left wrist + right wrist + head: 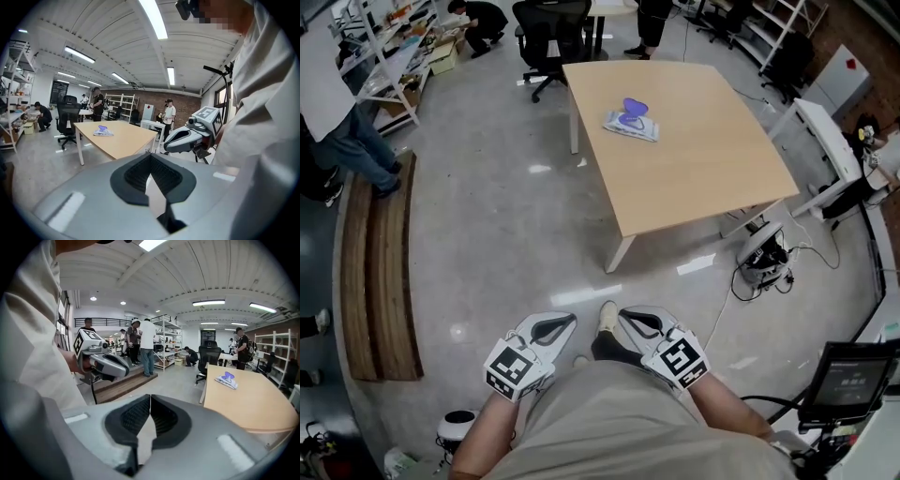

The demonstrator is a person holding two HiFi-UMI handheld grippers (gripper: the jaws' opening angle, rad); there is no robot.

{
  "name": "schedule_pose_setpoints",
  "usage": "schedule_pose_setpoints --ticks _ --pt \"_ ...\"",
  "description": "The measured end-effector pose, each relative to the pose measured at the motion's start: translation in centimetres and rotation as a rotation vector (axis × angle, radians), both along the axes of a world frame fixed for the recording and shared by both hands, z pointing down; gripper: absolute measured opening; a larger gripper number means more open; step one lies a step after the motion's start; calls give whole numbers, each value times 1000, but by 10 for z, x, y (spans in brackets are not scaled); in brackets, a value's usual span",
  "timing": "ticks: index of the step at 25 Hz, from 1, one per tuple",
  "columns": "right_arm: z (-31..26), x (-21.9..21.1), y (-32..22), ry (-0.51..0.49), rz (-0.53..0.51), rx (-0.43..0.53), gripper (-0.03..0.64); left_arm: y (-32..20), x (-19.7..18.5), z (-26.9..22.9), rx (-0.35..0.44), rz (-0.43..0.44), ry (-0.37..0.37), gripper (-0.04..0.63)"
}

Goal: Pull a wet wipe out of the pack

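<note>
While the pack [631,124] lies untouched on the counter [703,173] at upper centre, the left gripper [565,322] and right gripper [627,316] sit at the bottom, jaws pressed together on nothing, so I judge the approach comes first: step closer, then part the jaws.

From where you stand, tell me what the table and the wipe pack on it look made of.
Table: pale wood-grain top, matt, probably laminate. Its white legs are likely painted metal. Wipe pack: soft plastic film, judging by its slack shape, white with purple on top; too small to tell more.
</note>
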State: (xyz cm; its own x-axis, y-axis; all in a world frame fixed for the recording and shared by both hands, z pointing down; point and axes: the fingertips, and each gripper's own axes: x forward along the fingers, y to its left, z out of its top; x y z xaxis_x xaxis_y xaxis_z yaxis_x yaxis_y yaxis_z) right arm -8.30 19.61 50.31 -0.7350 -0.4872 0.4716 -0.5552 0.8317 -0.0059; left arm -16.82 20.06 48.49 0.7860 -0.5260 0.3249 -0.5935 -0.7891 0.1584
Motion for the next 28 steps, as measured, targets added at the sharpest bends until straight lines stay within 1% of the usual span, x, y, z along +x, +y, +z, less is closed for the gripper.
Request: schedule_pose_setpoints --ticks 4,8,10,15,18,21,28 --pt "-7 11 -62 -20 -8 25 5 -61 17 -8 7 6 -18 5" --pt "-9 28 -124 -33 -17 27 5 -130 36 -19 41 8 -32 5" --pt "-6 35 -153 -40 -21 20 5 -163 43 -22 43 4 -34 5" --pt "10 51 -216 -17 -36 6 5 -233 51 -25 46 -36 -1 5" --pt "18 42 -253 -17 -23 -19 5 -272 40 -20 35 -37 3 5" --pt "32 31 -291 5 -10 -28 5 -314 27 -5 25 -27 12 5" --pt "16 -28 -372 8 88 -12 5 -396 -32 -15 52 76 -5 5"
